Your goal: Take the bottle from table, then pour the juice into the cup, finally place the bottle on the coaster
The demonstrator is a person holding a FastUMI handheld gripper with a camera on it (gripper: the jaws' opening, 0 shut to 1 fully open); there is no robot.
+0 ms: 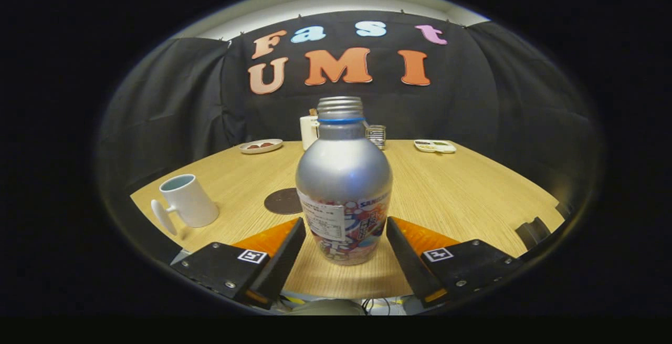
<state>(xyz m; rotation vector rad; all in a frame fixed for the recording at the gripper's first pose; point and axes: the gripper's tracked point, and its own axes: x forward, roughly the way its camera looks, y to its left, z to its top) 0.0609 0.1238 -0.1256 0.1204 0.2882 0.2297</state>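
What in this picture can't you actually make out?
- Bottle: it stands between the open gripper's fingers; whether it holds juice is hidden by its opaque wall.
- Coaster: its right part is hidden behind the bottle.
- Cup: its bottom inside is hidden by its wall.
- Plate contents: too small to tell.

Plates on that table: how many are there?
2. One plate sits at the far edge behind the mug; another plate sits at the far edge on the opposite side. The bottle, between the open claw fingers, may hide more.
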